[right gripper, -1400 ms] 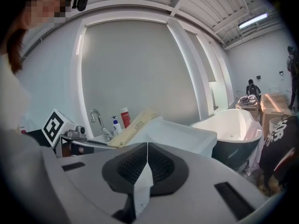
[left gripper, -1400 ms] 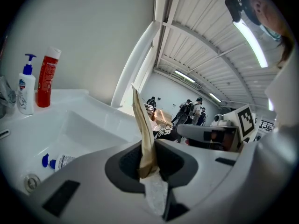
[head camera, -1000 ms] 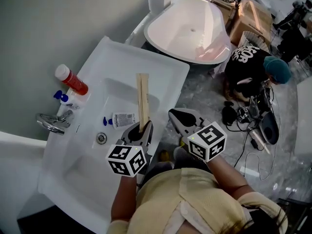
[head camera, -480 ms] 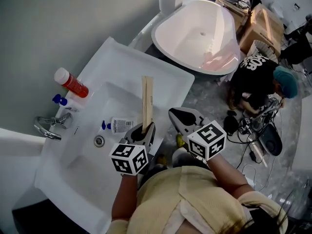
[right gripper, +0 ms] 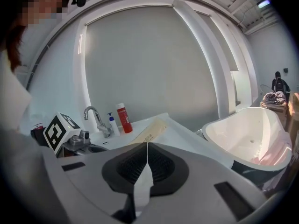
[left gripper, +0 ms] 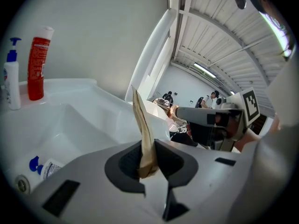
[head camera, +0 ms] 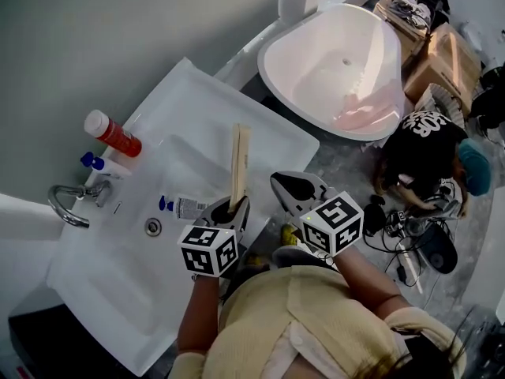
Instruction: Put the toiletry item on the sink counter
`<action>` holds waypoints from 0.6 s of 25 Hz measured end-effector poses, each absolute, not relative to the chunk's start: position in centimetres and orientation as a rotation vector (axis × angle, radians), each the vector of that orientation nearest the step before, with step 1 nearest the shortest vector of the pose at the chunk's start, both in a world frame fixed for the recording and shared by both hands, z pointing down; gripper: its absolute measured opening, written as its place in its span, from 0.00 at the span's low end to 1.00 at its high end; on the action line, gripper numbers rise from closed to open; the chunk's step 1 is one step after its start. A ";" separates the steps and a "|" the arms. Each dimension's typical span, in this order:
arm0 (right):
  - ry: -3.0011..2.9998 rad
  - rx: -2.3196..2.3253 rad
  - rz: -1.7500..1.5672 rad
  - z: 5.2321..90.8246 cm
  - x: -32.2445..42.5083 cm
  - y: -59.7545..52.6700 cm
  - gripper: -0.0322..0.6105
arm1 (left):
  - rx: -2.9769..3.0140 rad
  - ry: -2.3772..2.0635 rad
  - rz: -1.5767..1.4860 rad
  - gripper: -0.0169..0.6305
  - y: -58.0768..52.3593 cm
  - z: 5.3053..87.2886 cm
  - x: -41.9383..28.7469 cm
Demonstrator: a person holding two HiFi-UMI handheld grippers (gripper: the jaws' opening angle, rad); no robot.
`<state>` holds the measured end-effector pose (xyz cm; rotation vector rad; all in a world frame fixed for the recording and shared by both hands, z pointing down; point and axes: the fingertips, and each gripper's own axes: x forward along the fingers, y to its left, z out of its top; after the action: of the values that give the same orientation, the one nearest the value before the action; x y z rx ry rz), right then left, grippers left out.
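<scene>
Left hand-held gripper (head camera: 231, 209) gripping long flat tan paper-wrapped packet (head camera: 239, 164) over basin. Right hand-held gripper (head camera: 296, 192) closed, empty. Judging carry step; next needing lowering onto white sink bench (head camera: 170, 93) ledge, 10 o'clock.

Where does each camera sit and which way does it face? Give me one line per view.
Head view: on the person's head, looking steeply down at the white ceramic sink; tan shirt, left gripper, right gripper show.
Left gripper view: on the left gripper, looking along jaws shut on a flat tan paper packet, across the basin.
Right gripper view: on the right gripper, jaws together, empty, facing chrome faucet and white bathtub.
Shared: all show the red white-capped tube.
</scene>
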<state>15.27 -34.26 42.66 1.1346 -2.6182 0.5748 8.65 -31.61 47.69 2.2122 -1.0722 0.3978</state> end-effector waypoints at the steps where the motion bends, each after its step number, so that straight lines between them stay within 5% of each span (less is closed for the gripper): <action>1: -2.624 1.121 0.574 42.7 15.4 -34.6 0.09 | 2.204 -1.078 0.399 0.16 -31.9 47.8 8.9; 15: -2.653 0.982 0.592 44.0 16.5 -38.7 0.09 | 2.098 -1.174 0.473 0.16 -35.2 49.8 10.1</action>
<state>16.51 -38.69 43.98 0.9819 -2.6526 0.5924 10.07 -35.24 49.84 2.0977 -1.1737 0.4730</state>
